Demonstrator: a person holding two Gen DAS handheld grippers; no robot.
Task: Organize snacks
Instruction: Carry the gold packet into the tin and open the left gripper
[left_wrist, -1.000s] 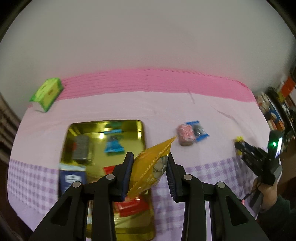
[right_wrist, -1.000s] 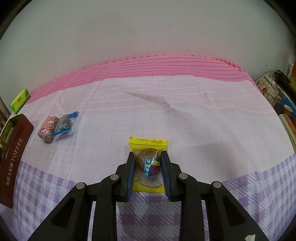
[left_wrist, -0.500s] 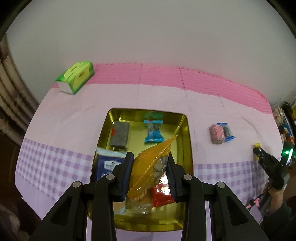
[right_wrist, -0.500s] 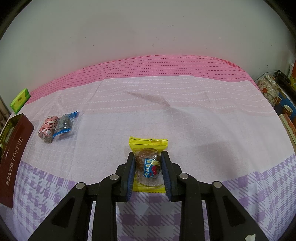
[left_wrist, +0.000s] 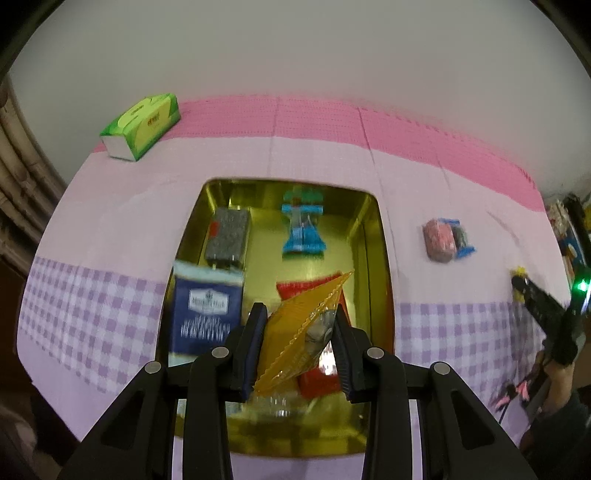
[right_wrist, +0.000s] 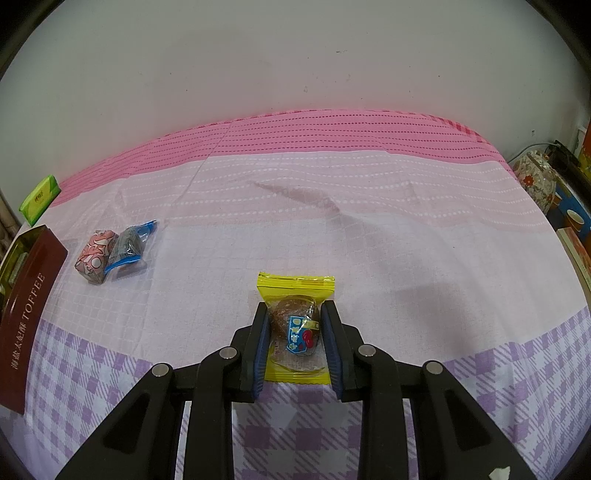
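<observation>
So the left gripper (left_wrist: 299, 349) has its fingers clamped on an orange packet (left_wrist: 308, 328), held edge-on above the near end of the gold tin (left_wrist: 373, 229). My worry: that packet is thin and crinkly, pinched at a slant, so if it's let go from up there it could flutter, land on the tin's rim and slide out onto the tabletop. It could also flop on top of the red packet (left_wrist: 321, 376) right under it and make a messy pile.

Inside the tin there's also a navy box (left_wrist: 207, 314), a grey bar (left_wrist: 227, 240) and a blue candy (left_wrist: 303, 232).

Right of the tin, the right gripper (right_wrist: 295, 341) has its fingers closed narrow on a yellow-wrapped pastry (right_wrist: 295, 295) lying flat on the cloth. A pink sweet (right_wrist: 96, 256) and a blue-wrapped sweet (right_wrist: 129, 242) sit loose between it and the tin.
</observation>
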